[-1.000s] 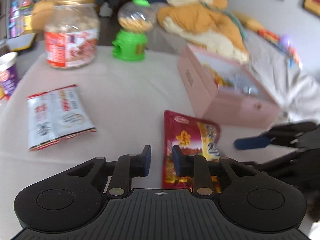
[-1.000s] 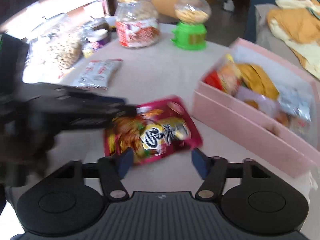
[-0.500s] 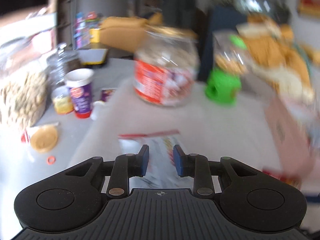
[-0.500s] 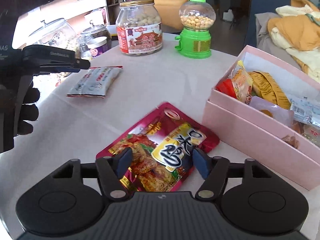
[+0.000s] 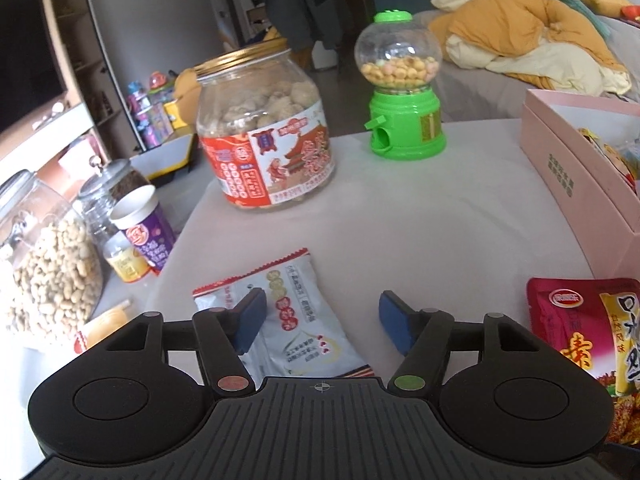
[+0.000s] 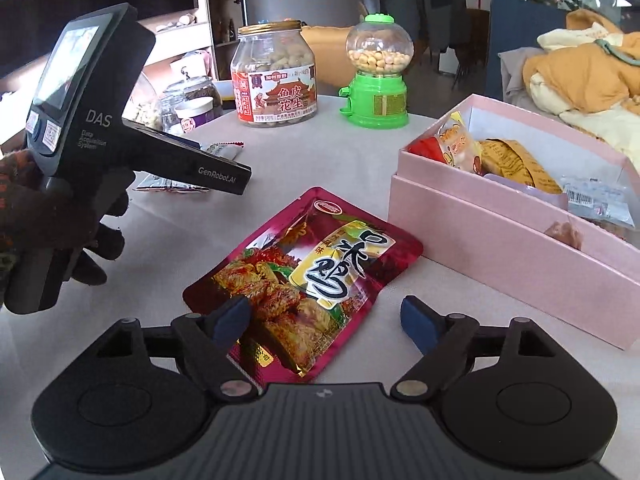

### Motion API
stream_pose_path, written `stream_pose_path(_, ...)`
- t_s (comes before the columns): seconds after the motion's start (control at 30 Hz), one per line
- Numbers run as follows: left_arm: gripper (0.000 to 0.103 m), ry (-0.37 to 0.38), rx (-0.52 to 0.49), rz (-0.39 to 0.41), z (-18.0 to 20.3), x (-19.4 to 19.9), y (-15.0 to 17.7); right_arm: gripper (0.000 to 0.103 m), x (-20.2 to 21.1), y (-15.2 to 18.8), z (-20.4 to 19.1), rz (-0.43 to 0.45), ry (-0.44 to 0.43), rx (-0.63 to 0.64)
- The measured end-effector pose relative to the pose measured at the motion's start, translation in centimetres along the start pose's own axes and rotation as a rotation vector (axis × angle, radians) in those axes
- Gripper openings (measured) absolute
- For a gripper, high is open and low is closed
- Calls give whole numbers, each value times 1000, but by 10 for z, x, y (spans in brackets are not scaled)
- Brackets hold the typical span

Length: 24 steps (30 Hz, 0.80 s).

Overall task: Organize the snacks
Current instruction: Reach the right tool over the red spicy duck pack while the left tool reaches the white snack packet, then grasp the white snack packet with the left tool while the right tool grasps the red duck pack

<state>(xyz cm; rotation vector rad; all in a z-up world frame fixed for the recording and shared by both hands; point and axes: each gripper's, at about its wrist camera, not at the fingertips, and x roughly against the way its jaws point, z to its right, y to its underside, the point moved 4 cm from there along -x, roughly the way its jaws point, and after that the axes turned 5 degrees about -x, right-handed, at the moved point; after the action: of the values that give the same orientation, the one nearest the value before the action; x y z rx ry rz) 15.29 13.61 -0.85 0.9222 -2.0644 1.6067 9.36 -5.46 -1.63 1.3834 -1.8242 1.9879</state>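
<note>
While jar (image 5: 266, 128), dispenser (image 5: 404, 92) stand behind, white packet (image 5: 288, 320) between left claw (image 5: 320, 322) tips

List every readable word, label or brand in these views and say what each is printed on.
"DAS": side of the left gripper body.
"GenRobot.AI": its finger arm.
"鱼皮花生": label of the gold-lidded jar.
"口水鸡": yellow panel of the red snack packet.
Too small or blurred: white snack packet, pink box side print, purple cup, dispenser sticker.

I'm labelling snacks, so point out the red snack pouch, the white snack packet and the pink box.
red snack pouch (image 6: 308, 276), right wrist view, printed front.
white snack packet (image 5: 296, 320), left wrist view, front middle.
pink box (image 6: 500, 240), right wrist view, near wall.
</note>
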Motion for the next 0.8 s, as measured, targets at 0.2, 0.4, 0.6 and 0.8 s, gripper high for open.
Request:
stream_pose_path(0.2,66,73,167,38,-42,14,7,84,1,2,1,6,0,-4)
stream_pose_path(0.4,65,235,560,46,-118,5,31,84,2,-2,-3,3,6,-8)
stream_pose_path(0.6,65,388,592,29,-125,-3,47,59,-11,-61,-34,28,-47,5)
stream_pose_path(0.8,64,482,662,82,-130,-14,53,33,-80,-109,-71,-59,-102,-2)
